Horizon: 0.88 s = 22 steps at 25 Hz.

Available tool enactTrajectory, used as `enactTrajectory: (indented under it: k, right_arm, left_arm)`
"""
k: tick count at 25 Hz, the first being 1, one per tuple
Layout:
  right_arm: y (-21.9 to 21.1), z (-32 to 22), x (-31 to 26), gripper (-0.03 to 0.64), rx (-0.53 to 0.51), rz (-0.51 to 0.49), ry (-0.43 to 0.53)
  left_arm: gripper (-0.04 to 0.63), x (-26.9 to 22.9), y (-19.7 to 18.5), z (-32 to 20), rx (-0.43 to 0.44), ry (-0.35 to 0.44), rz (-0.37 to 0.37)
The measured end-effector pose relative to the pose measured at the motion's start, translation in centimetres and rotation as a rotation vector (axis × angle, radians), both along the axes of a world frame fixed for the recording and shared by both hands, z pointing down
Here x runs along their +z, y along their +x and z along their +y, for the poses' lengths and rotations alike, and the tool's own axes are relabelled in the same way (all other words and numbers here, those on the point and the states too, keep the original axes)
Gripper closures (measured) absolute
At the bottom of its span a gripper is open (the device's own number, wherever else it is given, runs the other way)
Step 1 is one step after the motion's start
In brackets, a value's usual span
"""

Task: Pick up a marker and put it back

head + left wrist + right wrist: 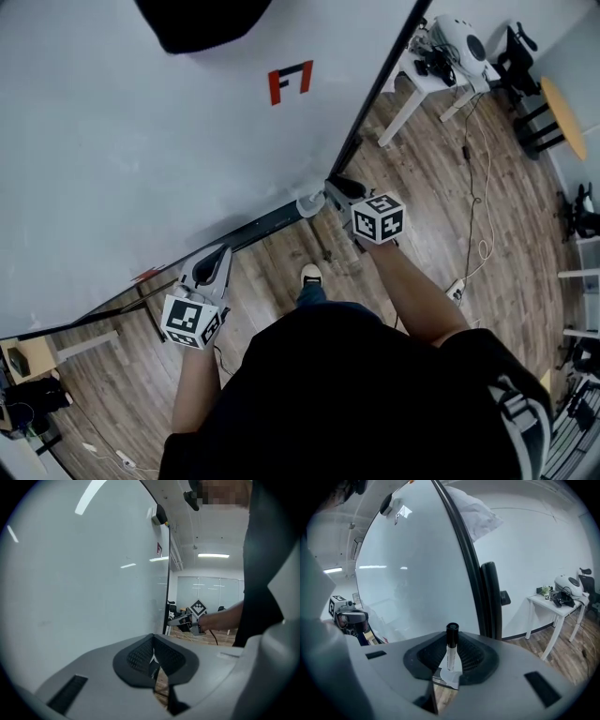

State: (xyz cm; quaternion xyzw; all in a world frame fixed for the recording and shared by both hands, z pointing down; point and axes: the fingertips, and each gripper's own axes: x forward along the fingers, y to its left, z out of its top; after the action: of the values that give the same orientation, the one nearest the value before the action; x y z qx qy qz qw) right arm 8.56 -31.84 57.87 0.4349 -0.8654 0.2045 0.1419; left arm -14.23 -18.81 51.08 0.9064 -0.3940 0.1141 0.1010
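Observation:
A marker [451, 645] with a white barrel and a black cap stands upright between the pads of my right gripper [450, 660], which is shut on it. In the head view my right gripper [330, 192] is at the lower right corner of the whiteboard [141, 141], by the right end of its tray [253, 230]. Further left along the tray is my left gripper [214, 258], pointing at the board. Its pads [140, 656] meet with nothing between them. Each gripper appears small in the other's view: the right gripper [185, 620], the left gripper [349, 618].
A red mark [291, 82] and a black cloth [202, 23] are on the whiteboard. A black frame post [490, 597] edges the board. A white table [412, 89] with gear stands at the right. Cables [483, 216] lie on the wooden floor. A shoe [310, 275] is below me.

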Motion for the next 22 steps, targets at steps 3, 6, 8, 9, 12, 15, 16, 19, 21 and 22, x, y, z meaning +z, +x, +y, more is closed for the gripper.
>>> enactTrajectory:
  k: [3,6,8,9,12,15,16,19,21,22]
  right_arm:
    - [0.3,0.8,-1.7,0.554,0.008,-0.005,0.030]
    - [0.6,1.7,-3.0,0.554,0.015,-0.006,0.055]
    - [0.9,2.3,-3.7,0.554,0.018,-0.004,0.068]
    - [1.0,2.6,-4.1,0.554,0.019,-0.002,0.074]
    - [1.3,3.6,-5.3,0.554,0.026,-0.001,0.095]
    - [1.6,4.9,-6.3,0.554,0.031,-0.005,0.111]
    - [1.7,5.4,-6.5,0.554,0.031,-0.005,0.115]
    - [1.9,6.6,-6.9,0.554,0.030,-0.001,0.124]
    - [2.0,7.4,-6.9,0.554,0.029,0.003,0.128]
    - [2.0,7.8,-7.0,0.554,0.029,0.003,0.130]
  left_arm:
    - [0.584,-0.4,0.1,0.5,0.013,0.013,0.002]
    - [0.584,-0.7,0.1,1.1,0.021,0.021,0.004]
    - [0.584,-0.9,0.1,1.5,0.026,0.026,0.004]
    - [0.584,-1.0,0.2,1.6,0.029,0.030,0.004]
    - [0.584,-1.6,0.2,2.1,0.041,0.045,0.003]
    - [0.584,-2.0,0.4,2.7,0.051,0.056,0.001]
    - [0.584,-2.1,0.5,3.0,0.055,0.059,0.000]
    - [0.584,-2.4,0.9,3.6,0.068,0.066,-0.002]
    - [0.584,-2.5,1.1,3.9,0.078,0.072,-0.004]
    - [0.584,-2.6,1.2,4.1,0.083,0.074,-0.006]
